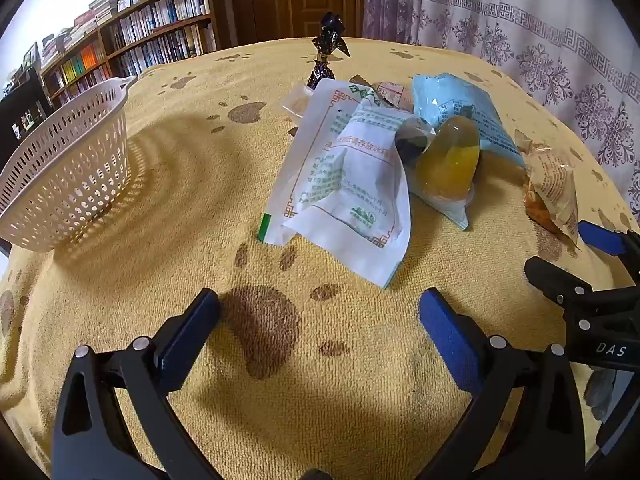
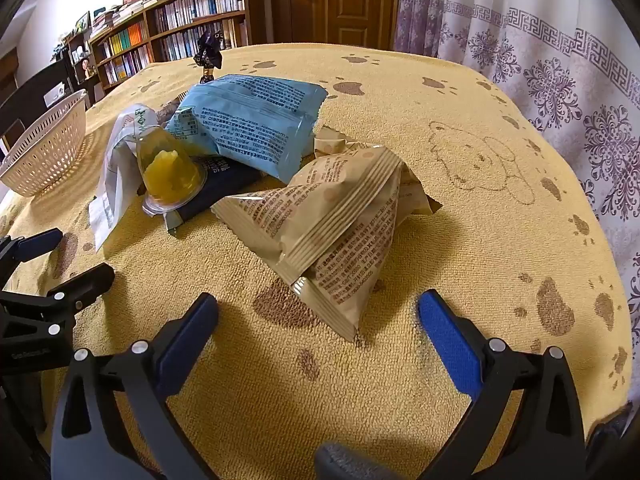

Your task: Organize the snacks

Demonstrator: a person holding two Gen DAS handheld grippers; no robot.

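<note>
Both grippers empty, jaws wide open, hovering low over the near edge of the surface [image 1: 168,184]: left gripper [image 1: 320,308], right gripper [image 2: 318,308]. Snacks piled mid-surface: white packs [image 1: 344,184] nearest left gripper, jelly cup [image 1: 448,160] leaning on the blue bag [image 2: 248,120], dark bar [image 2: 224,184] under both. Tan bag [image 2: 332,232] just ahead of right gripper, touching the blue one. Dark twist candy [image 1: 326,52] at far side. Basket [image 1: 68,172] far left, apart from pile, nothing between.
</note>
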